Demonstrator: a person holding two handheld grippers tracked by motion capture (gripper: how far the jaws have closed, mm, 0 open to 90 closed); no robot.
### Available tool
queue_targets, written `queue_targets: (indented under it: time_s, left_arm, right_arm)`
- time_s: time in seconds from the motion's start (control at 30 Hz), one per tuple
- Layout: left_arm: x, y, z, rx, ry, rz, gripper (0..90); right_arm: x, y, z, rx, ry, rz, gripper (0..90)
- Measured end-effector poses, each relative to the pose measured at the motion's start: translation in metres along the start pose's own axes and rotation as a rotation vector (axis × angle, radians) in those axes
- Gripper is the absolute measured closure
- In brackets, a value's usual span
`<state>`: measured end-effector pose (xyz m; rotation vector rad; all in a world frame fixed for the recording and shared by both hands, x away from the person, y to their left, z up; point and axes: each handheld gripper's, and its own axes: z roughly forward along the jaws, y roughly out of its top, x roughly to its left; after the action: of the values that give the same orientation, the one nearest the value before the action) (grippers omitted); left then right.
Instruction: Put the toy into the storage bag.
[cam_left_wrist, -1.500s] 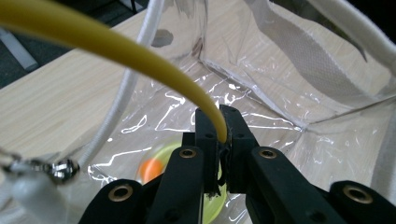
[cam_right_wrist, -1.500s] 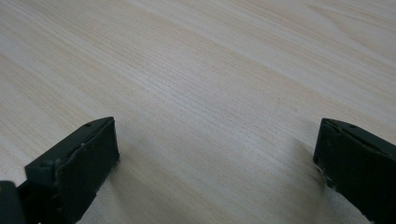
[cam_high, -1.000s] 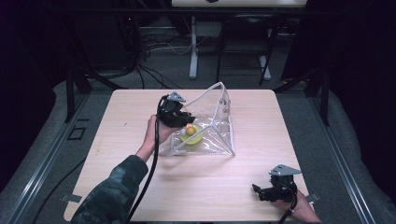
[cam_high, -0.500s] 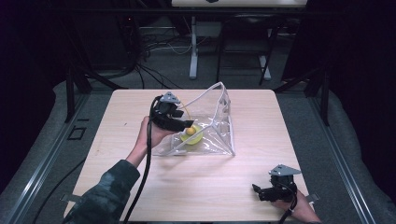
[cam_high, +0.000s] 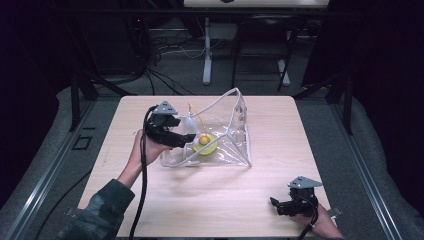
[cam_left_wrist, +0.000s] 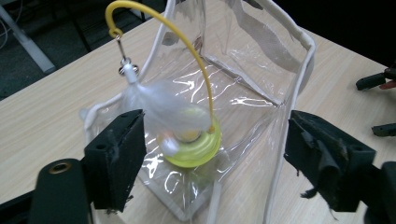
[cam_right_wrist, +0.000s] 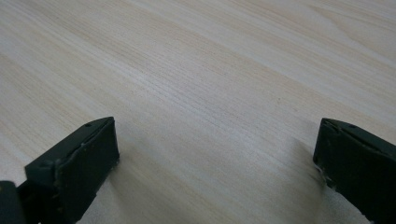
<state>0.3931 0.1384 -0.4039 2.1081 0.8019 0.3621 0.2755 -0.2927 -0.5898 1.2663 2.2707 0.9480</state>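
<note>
Clear plastic is what matters here: a see-through bag (cam_high: 220, 137) lies mid-table (cam_high: 200, 210) with its mouth toward the left gripper (cam_high: 186, 140), and a yellow toy (cam_high: 204, 144) sits inside on the bag's floor. From the left gripper view, the toy (cam_left_wrist: 194, 140) has a round base, a yellow wire loop and a white tuft hanging from a clip (a cat toy, perhaps, though the wrinkled film blurs it). The left gripper (cam_left_wrist: 212, 154) has just been opening, and its jaws now stand apart at the bag's mouth with nothing pinched. So the putting-in looks done; what is left is likely drawing clear and maybe closing the bag. Far right, the right gripper (cam_high: 276, 205) rests near the table's near edge, jaws wide and empty.
</note>
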Motion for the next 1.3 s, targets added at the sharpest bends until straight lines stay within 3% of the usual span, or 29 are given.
queue_targets:
  time_s: [0.27,0.77,1.17,1.3]
  left_arm:
    - [0.005,-0.017,-0.018,0.000,0.021,-0.014,14.8]
    - [0.015,-0.048,-0.042,0.002,0.101,-0.061,4.6]
    - [0.021,-0.089,-0.057,0.023,0.141,-0.104,0.3]
    - [0.023,-0.103,-0.059,0.041,0.130,-0.119,0.2]
  right_arm:
    - [0.000,0.000,0.000,-0.004,-0.002,0.004,0.0]
    - [0.000,0.000,0.000,-0.003,-0.002,0.003,0.0]
    - [0.000,0.000,0.000,-0.003,-0.002,0.004,0.0]
    - [0.000,0.000,0.000,-0.003,-0.002,0.004,0.0]
